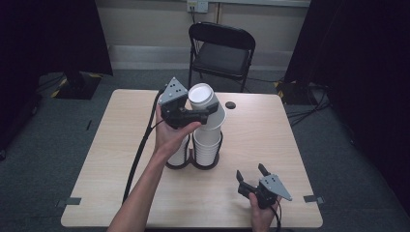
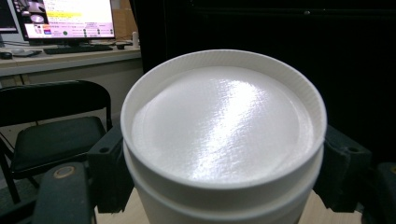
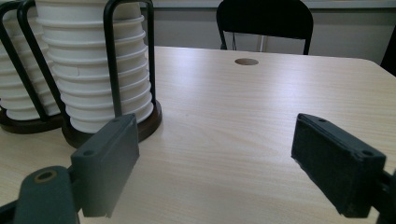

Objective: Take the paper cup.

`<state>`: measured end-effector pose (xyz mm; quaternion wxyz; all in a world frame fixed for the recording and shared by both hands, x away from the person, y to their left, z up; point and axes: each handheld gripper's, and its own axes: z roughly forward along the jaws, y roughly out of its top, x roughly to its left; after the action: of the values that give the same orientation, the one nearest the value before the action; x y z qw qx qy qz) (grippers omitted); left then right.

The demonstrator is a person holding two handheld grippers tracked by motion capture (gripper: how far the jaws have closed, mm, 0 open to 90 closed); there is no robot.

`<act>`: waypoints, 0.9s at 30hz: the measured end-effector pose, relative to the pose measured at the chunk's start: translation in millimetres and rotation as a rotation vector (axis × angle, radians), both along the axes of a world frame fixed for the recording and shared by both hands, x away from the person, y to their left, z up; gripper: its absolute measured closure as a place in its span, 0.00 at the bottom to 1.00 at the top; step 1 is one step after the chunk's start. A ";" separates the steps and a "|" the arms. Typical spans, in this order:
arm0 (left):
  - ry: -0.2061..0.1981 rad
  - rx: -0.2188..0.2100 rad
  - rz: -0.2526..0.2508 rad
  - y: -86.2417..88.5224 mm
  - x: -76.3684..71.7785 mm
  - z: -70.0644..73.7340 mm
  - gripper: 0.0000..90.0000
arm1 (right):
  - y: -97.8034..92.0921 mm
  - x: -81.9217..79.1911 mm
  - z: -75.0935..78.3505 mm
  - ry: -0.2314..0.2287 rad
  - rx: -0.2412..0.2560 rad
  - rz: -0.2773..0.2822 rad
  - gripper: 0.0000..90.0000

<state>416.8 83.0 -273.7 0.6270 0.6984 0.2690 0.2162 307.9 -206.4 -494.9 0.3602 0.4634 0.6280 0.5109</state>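
My left gripper is shut on a white paper cup, tilted above the right stack of cups. In the left gripper view the cup's glossy round end faces the camera, with a jaw on each side of it. Its lower end meets the top of that stack; I cannot tell if it is free. A second stack stands to the left in the same black wire holder. My right gripper rests near the table's front right, open, with nothing between its pads. The stacks stand to its left.
The wooden table has a small round hole behind the holder. A black folding chair stands beyond the far edge. Tape marks lie at the front corners. Cables trail from both grippers.
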 end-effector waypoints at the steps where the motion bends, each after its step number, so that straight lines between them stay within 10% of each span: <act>1: -0.002 -0.005 -0.002 0.6 -0.5 0.3 0.24 | 0.0 0.1 0.0 -0.001 -0.002 0.001 0.16; 27: -0.024 -0.052 -0.053 28.3 -34.8 -0.9 0.24 | 0.3 0.4 0.1 0.004 -0.004 -0.002 0.16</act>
<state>382.1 111.2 -274.6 0.6537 0.6861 0.2484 0.2005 308.3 -206.1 -494.8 0.3604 0.4644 0.6293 0.5084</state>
